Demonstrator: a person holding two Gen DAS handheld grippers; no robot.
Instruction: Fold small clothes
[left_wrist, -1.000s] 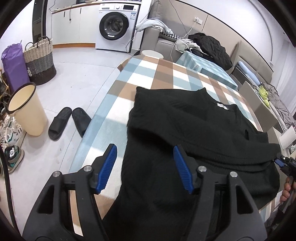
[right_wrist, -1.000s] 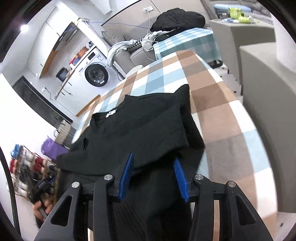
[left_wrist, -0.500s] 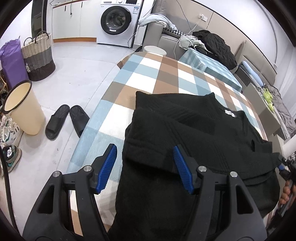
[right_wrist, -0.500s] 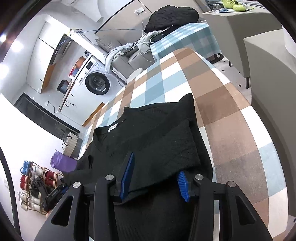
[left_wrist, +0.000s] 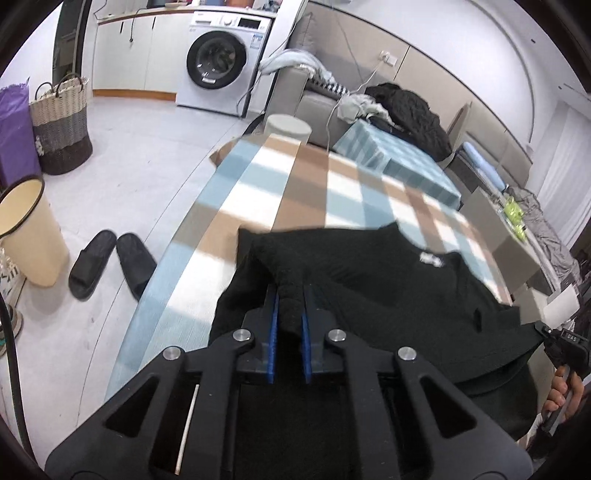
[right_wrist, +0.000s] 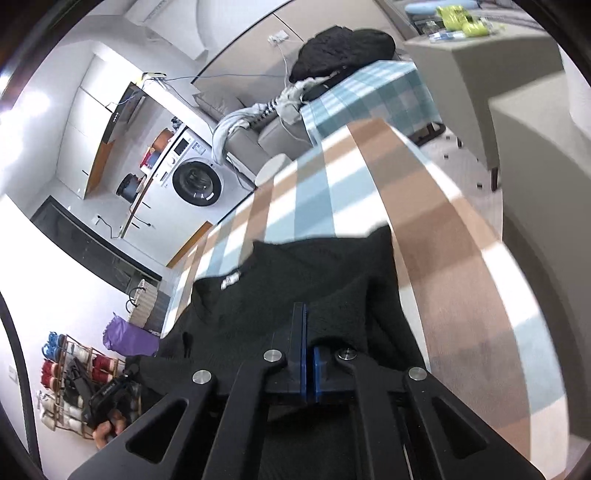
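A black knit sweater (left_wrist: 388, 288) lies on a checked tablecloth (left_wrist: 295, 184), its white neck label (left_wrist: 431, 258) facing up. My left gripper (left_wrist: 289, 295) is shut on a bunched fold of the sweater's left side. In the right wrist view the same sweater (right_wrist: 295, 280) lies on the checked cloth (right_wrist: 424, 221), and my right gripper (right_wrist: 305, 314) is shut on the fabric of its right side. The right gripper also shows in the left wrist view (left_wrist: 565, 339) at the sweater's far edge.
Beside the table stand a beige bin (left_wrist: 26, 232), black slippers (left_wrist: 110, 262), a woven basket (left_wrist: 61, 129) and a washing machine (left_wrist: 221, 59). A sofa with clothes (left_wrist: 399, 107) is behind the table. A grey armchair (right_wrist: 546, 166) stands at the right.
Both grippers have moved forward onto the sweater and closed from open onto its fabric; the cloth is now bunched between the pads.
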